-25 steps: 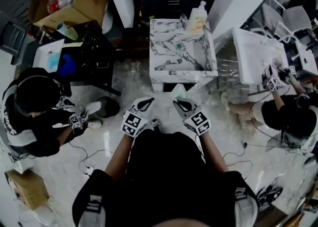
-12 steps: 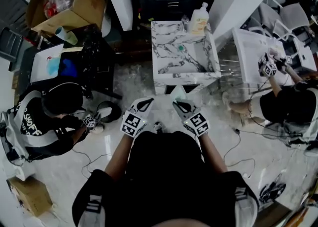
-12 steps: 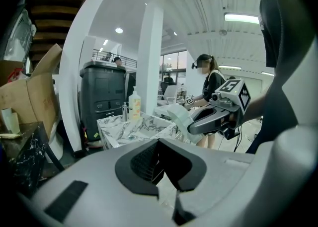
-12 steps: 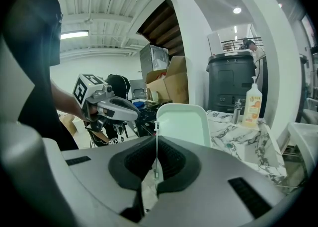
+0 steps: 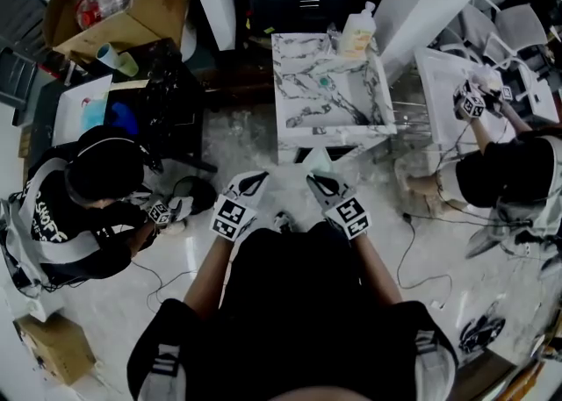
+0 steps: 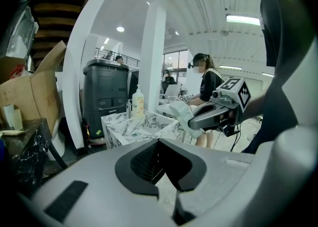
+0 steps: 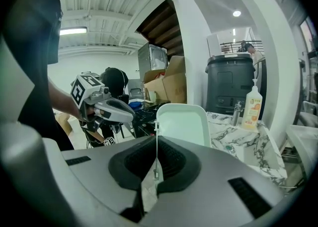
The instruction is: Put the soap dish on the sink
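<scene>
My right gripper [image 5: 319, 182] is shut on the edge of a pale green soap dish [image 7: 183, 123], which stands upright above its jaws. In the head view the soap dish [image 5: 318, 161] pokes out just short of the marble sink [image 5: 330, 132]. The left gripper view catches that dish [image 6: 182, 115] held in the right gripper [image 6: 198, 121]. My left gripper [image 5: 252, 183] hovers beside it with its jaws together and nothing between them. A soap bottle [image 5: 358, 33] stands on the sink's far corner, beside a small tap [image 7: 237, 112].
A crouching person [image 5: 92, 206] works on the floor at the left, another person [image 5: 496, 175] at a white sink [image 5: 448, 88] on the right. A black table [image 5: 162, 96] and a cardboard box [image 5: 123, 0] stand far left. Cables [image 5: 421, 246] trail on the floor.
The sink sits slightly further right and nearer in the head view. Both grippers keep their pose, the dish still held. The people at the sides have shifted.
</scene>
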{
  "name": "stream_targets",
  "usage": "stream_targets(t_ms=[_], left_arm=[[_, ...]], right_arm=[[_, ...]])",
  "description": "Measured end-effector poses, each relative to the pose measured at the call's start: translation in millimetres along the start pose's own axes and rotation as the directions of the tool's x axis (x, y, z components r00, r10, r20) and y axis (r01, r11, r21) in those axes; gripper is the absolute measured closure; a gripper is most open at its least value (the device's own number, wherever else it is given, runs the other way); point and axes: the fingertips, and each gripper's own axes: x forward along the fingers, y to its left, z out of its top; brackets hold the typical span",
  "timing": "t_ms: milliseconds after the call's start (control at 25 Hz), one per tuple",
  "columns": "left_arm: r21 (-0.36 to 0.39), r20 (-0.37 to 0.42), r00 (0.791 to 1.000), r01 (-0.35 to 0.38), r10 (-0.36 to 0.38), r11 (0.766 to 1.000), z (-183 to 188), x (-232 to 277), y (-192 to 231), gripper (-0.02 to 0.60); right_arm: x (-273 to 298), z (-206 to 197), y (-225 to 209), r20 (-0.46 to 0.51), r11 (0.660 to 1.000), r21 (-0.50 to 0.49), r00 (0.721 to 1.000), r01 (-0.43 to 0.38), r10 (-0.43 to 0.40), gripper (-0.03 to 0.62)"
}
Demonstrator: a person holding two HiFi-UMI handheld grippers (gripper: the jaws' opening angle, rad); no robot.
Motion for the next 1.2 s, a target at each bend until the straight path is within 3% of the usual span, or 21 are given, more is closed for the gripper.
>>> stream_targets(t_ms=[400,640,920,1200], left_arm=[[-0.004,0.002,1.000,-0.001,0.001,1.000,-2.6,-10.8,1.9,0.583],[-0.029,0.003,0.999,-0.043,0.043,0.999,-10.9,-22.9,11.1,0.583],[-0.040,0.005,0.996,-0.084,0.085,0.996,-10.8,-19.9,22.0,0.583],[-0.042,-0.004,0.997,-0.078,0.078,0.996,-5.4,-7.2,24.5,0.583]], right_arm=[[5.5,-4.1,11.7,-0.018,1.000,0.005,1.000,-0.008,0.008,0.595],[16.8,-1.0,18.3,-0.030,0.999,-0.015,0.999,-0.045,0.044,0.595],[29.6,11.0,7.6,-0.020,0.995,-0.052,0.997,-0.079,0.079,0.595],[30.9,6.5,-3.1,-0.022,0.995,-0.053,0.996,-0.088,0.087,0.595]])
